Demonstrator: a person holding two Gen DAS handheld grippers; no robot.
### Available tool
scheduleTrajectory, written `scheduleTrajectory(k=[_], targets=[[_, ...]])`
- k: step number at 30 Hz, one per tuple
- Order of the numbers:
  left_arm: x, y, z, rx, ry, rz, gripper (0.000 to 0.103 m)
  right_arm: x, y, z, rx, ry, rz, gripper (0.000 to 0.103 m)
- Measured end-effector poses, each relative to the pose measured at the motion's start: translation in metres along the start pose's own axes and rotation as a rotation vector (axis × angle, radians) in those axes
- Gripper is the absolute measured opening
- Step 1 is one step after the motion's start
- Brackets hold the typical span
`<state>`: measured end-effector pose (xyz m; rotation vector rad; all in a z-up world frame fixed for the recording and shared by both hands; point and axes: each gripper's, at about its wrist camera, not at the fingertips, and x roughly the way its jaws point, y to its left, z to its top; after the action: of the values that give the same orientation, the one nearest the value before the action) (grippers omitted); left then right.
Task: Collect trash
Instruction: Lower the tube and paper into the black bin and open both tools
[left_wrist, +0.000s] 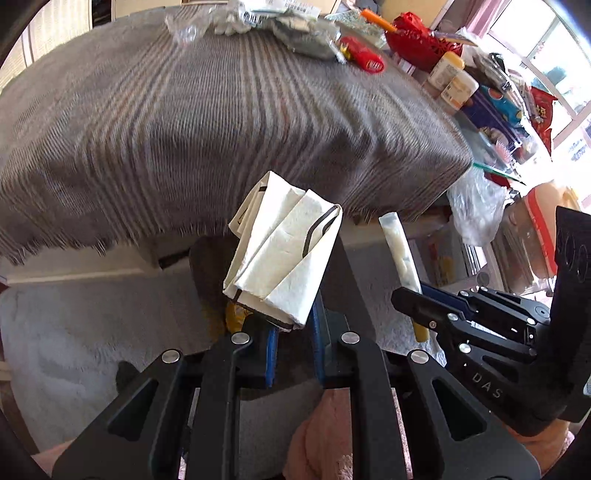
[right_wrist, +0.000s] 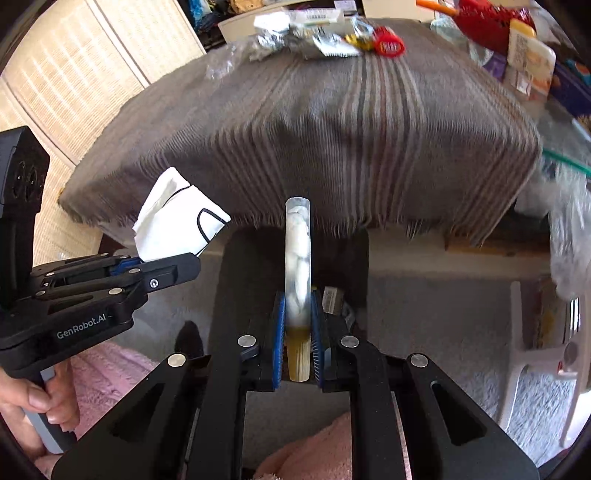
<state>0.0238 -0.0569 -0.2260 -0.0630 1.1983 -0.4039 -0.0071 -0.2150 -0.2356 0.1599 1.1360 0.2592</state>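
Note:
My left gripper (left_wrist: 293, 328) is shut on a folded white paper napkin with black lines (left_wrist: 284, 254), which stands up out of the blue pads. My right gripper (right_wrist: 298, 321) is shut on a clear plastic tube with white stuff inside and a yellowish bottom end (right_wrist: 297, 251). Both hang side by side in front of the table's near edge, over a dark bin (right_wrist: 251, 266) on the floor. A yellow scrap (left_wrist: 236, 317) shows in the bin. Each view catches the other gripper: the right one (left_wrist: 417, 295) with its tube (left_wrist: 399, 251), the left one (right_wrist: 177, 264) with the napkin (right_wrist: 173, 221).
A grey striped cloth (left_wrist: 221, 129) covers the table. Crumpled wrappers (left_wrist: 258, 18) and a red packet (left_wrist: 364, 57) lie at its far edge, with bottles (left_wrist: 454, 85) and snack bags to the right. A clear plastic bag (left_wrist: 476, 210) hangs off the right corner. A white stool (right_wrist: 532, 362) stands on the pale carpet.

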Motion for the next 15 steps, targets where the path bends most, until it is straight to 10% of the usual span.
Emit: scheduleTrajectory(k=[15], targets=[[0.065, 0.017, -0.013, -0.009, 0.114, -0.016, 0.021, 0.063, -0.005, -0.019, 0.028, 0.123, -0.053, 0.016]])
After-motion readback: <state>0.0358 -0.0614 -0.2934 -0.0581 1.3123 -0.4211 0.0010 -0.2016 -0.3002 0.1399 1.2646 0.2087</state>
